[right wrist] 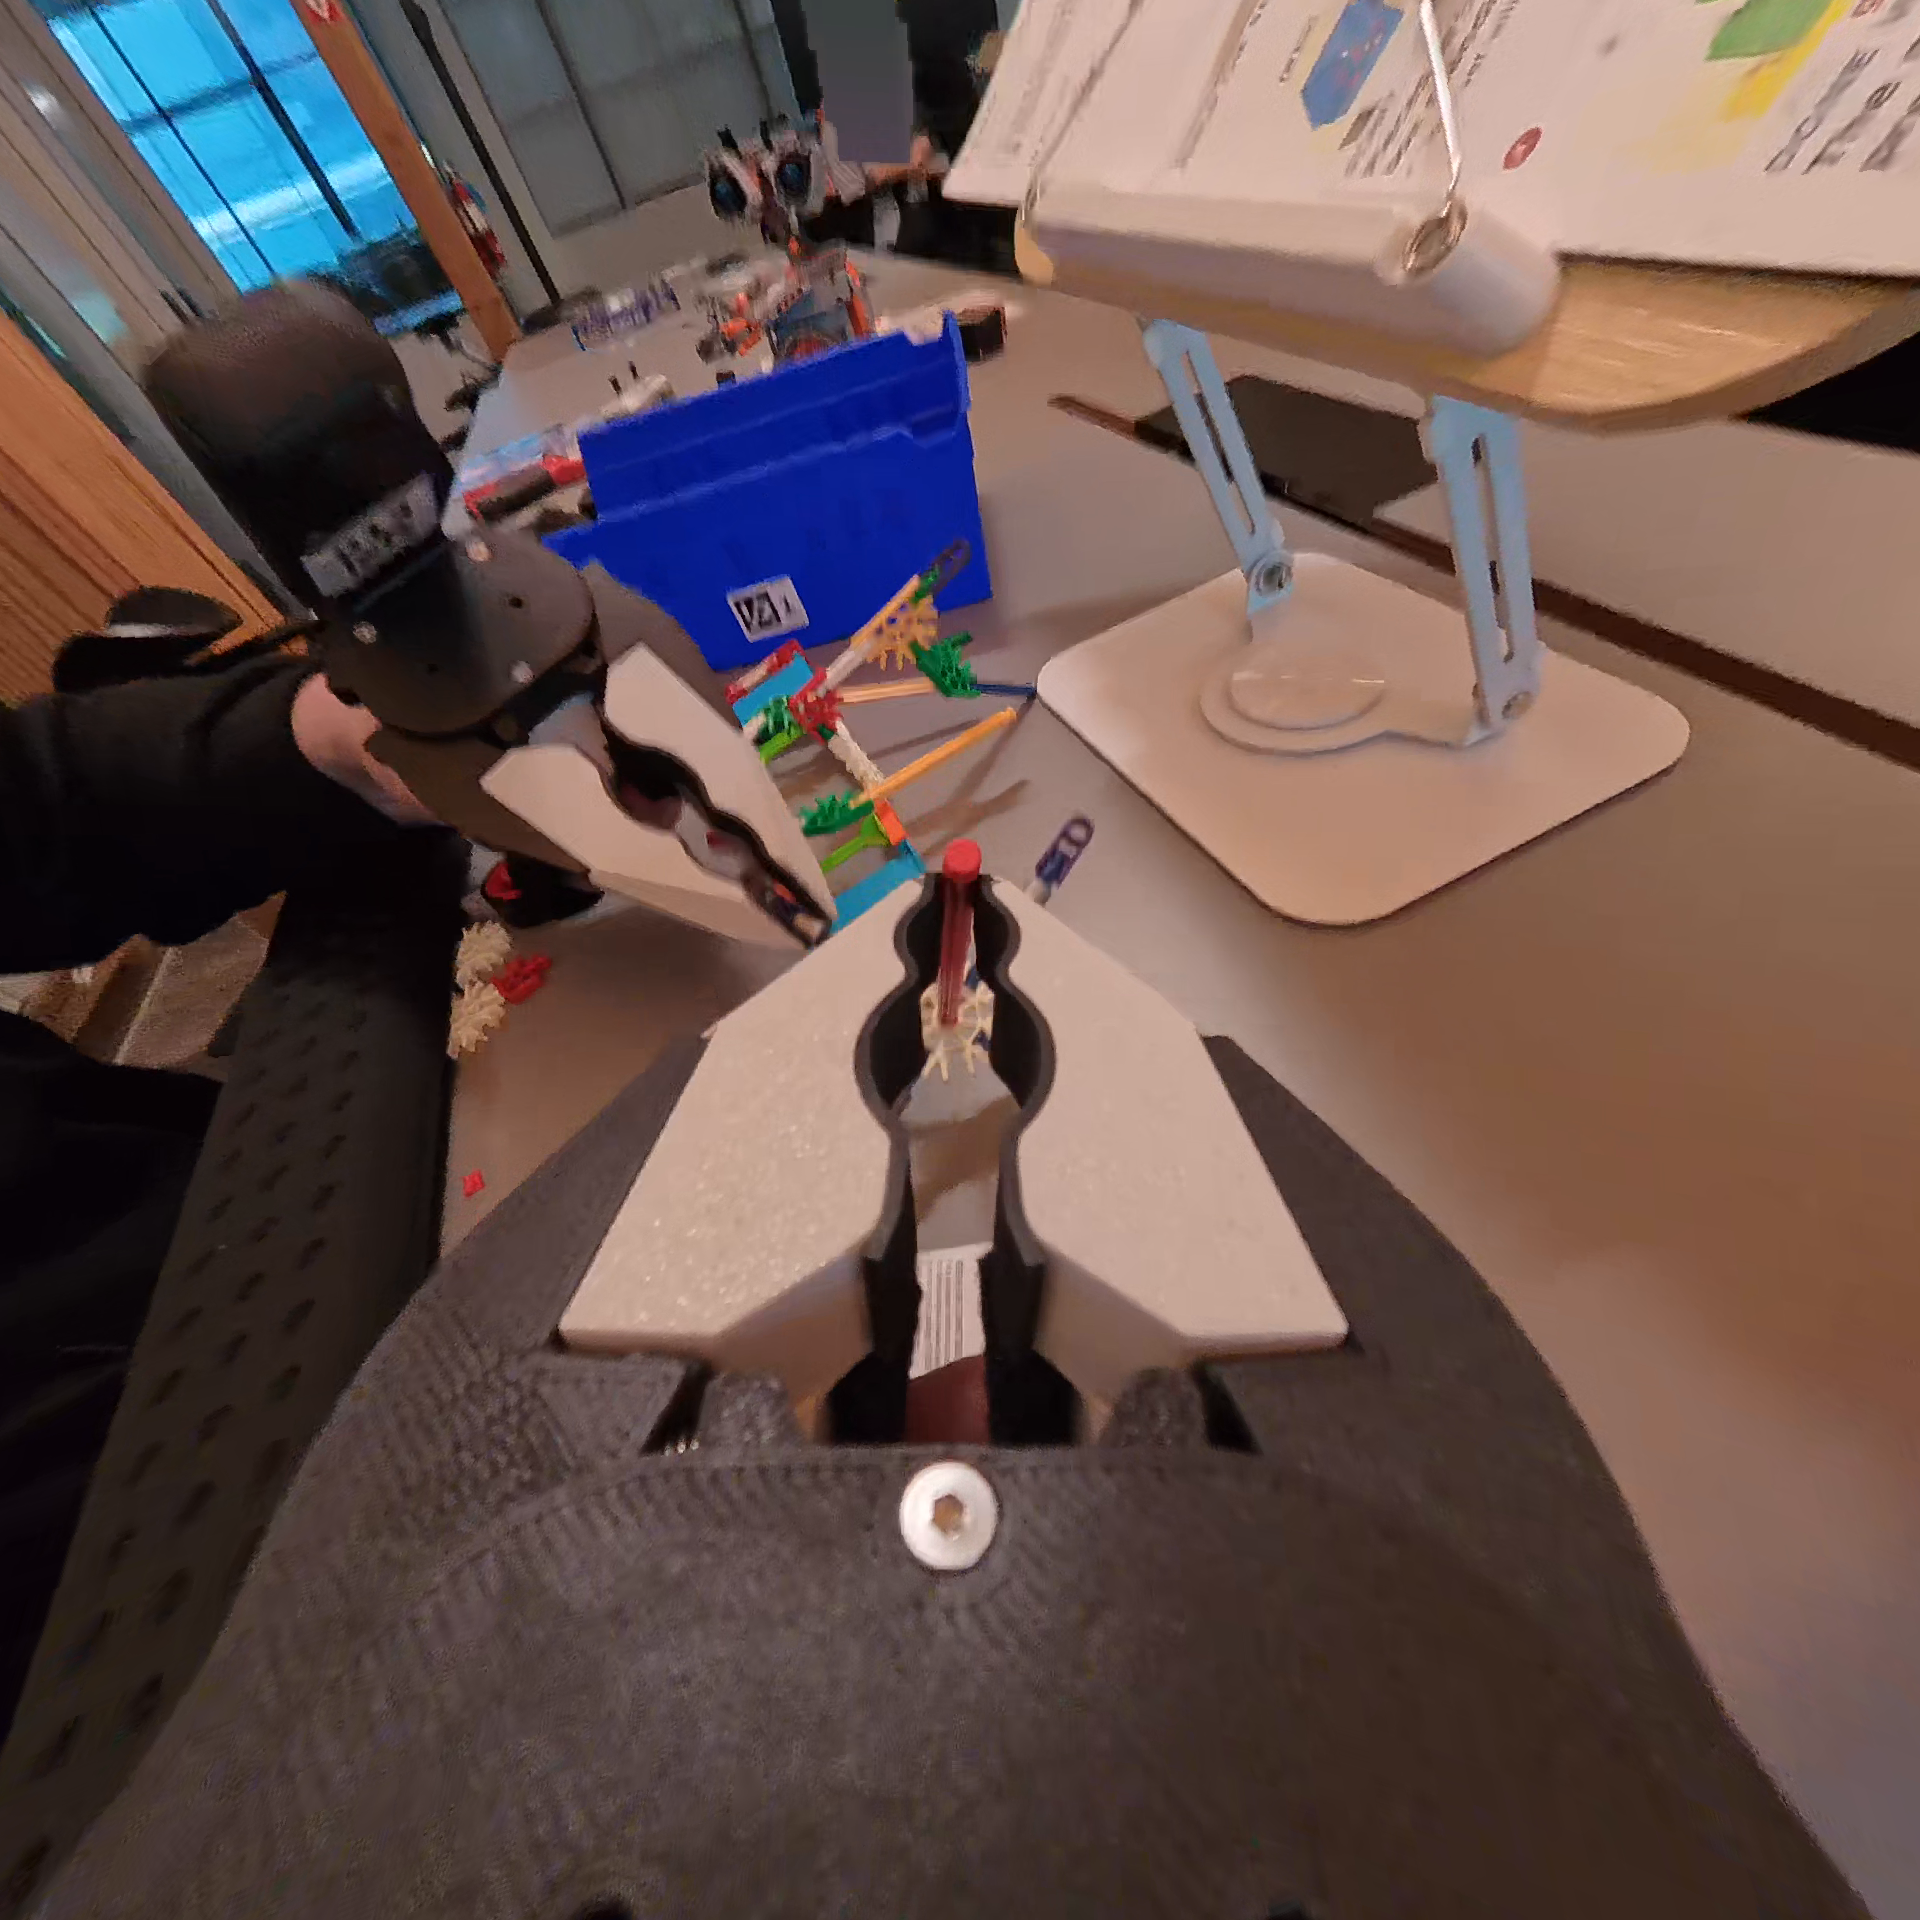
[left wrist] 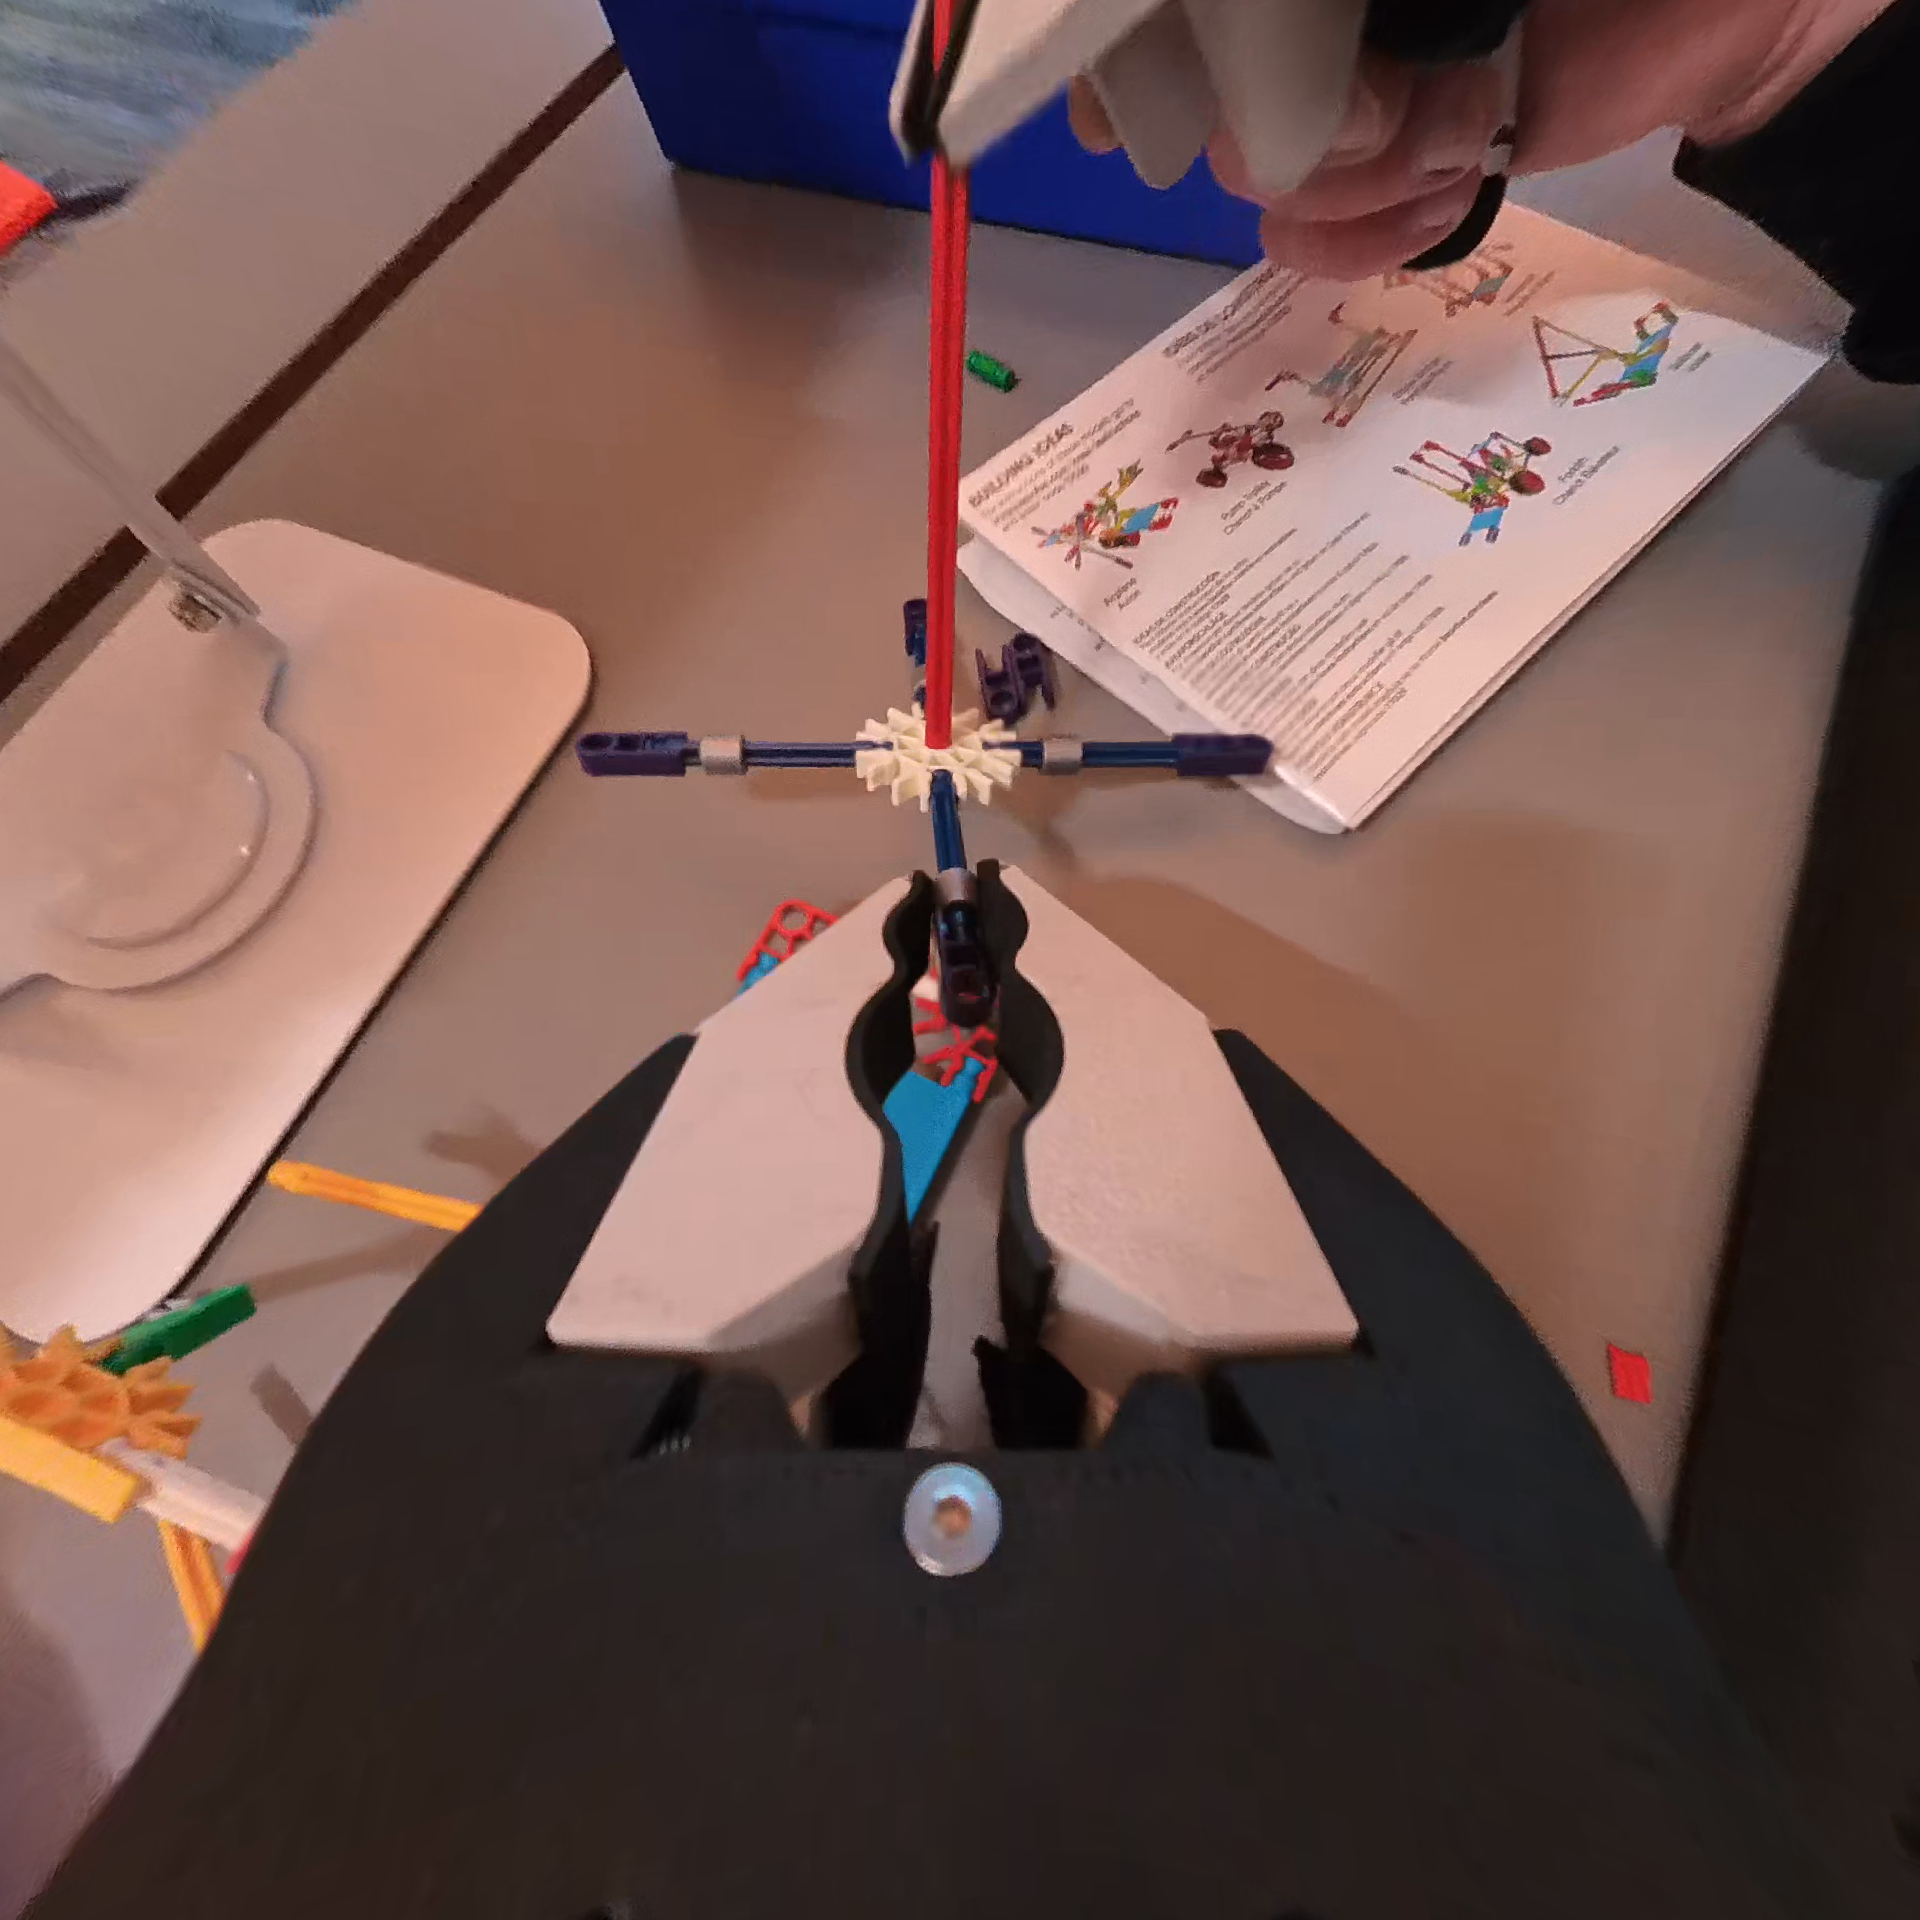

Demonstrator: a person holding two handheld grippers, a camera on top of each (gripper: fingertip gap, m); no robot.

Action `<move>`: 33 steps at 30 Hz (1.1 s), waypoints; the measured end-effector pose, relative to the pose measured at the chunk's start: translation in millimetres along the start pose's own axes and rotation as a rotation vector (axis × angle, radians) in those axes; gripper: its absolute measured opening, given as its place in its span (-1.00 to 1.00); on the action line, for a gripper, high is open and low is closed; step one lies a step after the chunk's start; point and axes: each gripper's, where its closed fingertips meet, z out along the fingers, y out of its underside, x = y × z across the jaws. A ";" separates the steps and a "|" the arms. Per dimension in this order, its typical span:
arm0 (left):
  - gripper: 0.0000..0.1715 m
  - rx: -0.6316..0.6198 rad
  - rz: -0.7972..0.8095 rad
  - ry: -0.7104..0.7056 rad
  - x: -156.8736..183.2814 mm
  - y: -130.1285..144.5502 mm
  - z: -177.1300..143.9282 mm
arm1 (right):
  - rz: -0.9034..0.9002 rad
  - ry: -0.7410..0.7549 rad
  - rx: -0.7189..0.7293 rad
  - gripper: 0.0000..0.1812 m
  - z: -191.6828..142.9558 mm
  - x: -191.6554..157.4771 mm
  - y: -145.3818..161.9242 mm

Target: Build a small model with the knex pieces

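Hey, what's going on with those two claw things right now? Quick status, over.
Left gripper shut on blue rod of white-hub cross. Right gripper shut on red rod, upright, its tip at the hub. Loose purple connector just behind; leaflet alongside.

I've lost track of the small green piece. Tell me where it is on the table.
In the left wrist view, the small green piece lies alone on the grey table, just right of the upright red rod, between the blue bin and the instruction sheet.

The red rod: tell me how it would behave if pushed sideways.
The red rod is thin and long, so it would probably flex. Its tip sits in the white hub, held by the right gripper at the top, so it would likely pivot there.
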 end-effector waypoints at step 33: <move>-0.65 -0.095 0.085 0.156 -21.7 6.4 5.3 | 0.164 -0.095 -0.101 -0.98 4.1 10.8 39.0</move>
